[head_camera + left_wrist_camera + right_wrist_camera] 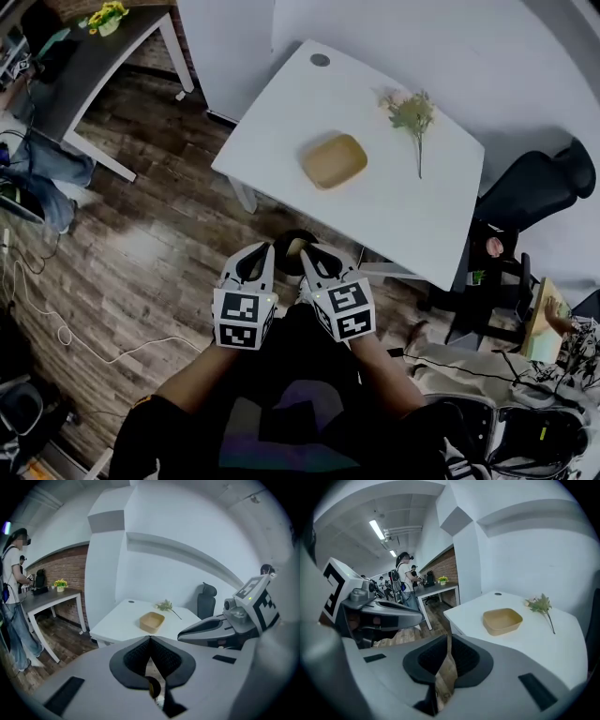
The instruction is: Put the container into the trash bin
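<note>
Both tools at rest, container not yet picked up

The left hand-held gripper (258, 255) and right hand-held gripper (316, 259) hang side by side close to the body, each with jaws pressed together on nothing; probably a ready pose, with no reach begun; the tan container (333, 160) sits open side up on the white bench (412, 220), apart from a flower sprig (413, 115); a dark round trash bin (292, 245) stands on the floor by the near edge, so the carry should be short.
</note>
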`<state>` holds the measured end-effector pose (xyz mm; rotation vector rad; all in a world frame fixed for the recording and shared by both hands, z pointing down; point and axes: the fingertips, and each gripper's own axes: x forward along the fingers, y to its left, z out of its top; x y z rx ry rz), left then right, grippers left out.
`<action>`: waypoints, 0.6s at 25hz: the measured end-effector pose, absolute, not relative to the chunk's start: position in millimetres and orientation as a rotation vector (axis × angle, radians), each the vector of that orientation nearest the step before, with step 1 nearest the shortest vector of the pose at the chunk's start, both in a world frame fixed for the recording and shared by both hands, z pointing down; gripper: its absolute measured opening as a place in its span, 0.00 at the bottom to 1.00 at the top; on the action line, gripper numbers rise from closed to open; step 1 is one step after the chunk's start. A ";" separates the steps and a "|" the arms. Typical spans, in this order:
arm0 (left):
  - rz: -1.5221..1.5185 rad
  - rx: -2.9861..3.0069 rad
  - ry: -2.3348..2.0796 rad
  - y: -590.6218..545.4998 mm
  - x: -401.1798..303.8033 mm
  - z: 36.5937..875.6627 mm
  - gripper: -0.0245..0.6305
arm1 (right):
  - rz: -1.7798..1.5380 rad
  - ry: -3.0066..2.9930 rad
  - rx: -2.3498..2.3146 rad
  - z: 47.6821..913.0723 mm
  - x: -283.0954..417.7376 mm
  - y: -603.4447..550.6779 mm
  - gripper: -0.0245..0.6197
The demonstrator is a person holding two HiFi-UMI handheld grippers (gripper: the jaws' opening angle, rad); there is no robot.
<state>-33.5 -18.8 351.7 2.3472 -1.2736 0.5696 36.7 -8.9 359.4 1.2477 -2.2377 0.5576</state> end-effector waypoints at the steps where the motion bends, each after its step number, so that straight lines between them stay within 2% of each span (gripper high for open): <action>1: 0.564 2.357 -1.275 -19.6 -33.3 347.7 0.05 | 0.549 -2.238 1.258 354.9 36.9 -8.5 0.11; 15: 0.549 2.386 -1.309 -20.1 -34.6 335.1 0.05 | 0.485 -2.245 1.259 344.4 33.5 -4.8 0.10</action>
